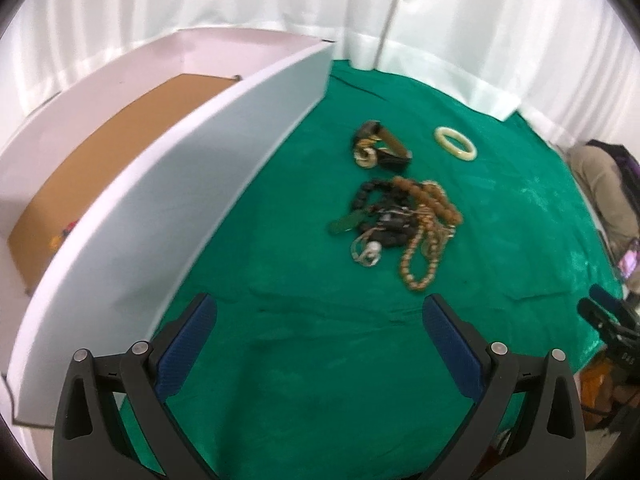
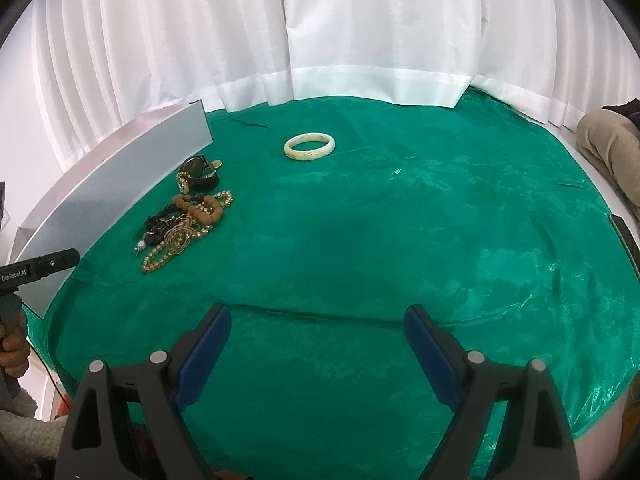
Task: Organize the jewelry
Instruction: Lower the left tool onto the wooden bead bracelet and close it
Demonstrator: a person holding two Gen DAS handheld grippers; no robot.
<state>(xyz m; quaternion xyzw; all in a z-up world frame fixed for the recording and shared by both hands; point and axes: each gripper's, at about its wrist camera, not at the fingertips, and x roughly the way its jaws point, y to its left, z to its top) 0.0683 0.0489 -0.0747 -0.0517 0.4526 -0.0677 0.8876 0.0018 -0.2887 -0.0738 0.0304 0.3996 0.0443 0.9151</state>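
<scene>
A tangle of bead necklaces (image 1: 404, 226) (image 2: 184, 228) lies on the green cloth (image 1: 320, 340) (image 2: 400, 220). Just beyond it sit a dark watch and a small bracelet (image 1: 380, 148) (image 2: 199, 174). A cream bangle (image 1: 456, 142) (image 2: 309, 146) rests alone farther back. The white box (image 1: 168, 216) (image 2: 116, 184) with a brown floor (image 1: 100, 160) stands at the left; a small colourful item (image 1: 64, 234) lies inside it. My left gripper (image 1: 320, 312) is open above the cloth, short of the pile. My right gripper (image 2: 318, 316) is open too, well to the right of the jewelry.
White curtains (image 2: 320, 40) hang behind the table. A person's leg (image 2: 612, 140) (image 1: 600, 184) shows at the right edge. In the right wrist view a hand (image 2: 12, 344) holds the other gripper's handle at far left. The right gripper's body (image 1: 612, 320) appears at the left view's edge.
</scene>
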